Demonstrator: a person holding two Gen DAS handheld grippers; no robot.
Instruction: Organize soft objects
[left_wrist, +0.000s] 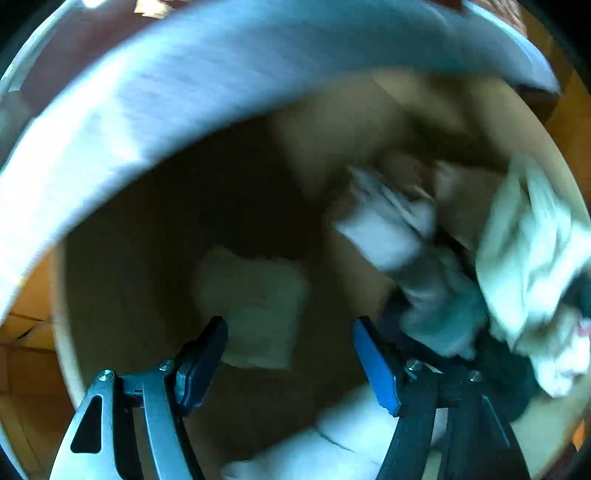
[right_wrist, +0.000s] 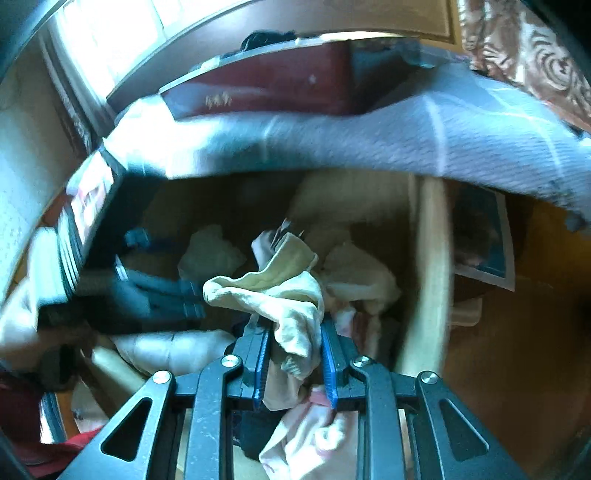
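Pinching a cream sock (right_wrist: 291, 295), the right tongs (right_wrist: 293, 354) contrast with spread, empty left tongs (left_wrist: 290, 354).

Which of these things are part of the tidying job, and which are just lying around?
Part of the job:
- cream sock, clamped in the right tool
- left tool, open, holding nothing
- cardboard box with loose pale garments inside
- folded pale cloth on the box floor

Just lying about:
- grey-blue bedding
- dark red board
- photo print on the floor
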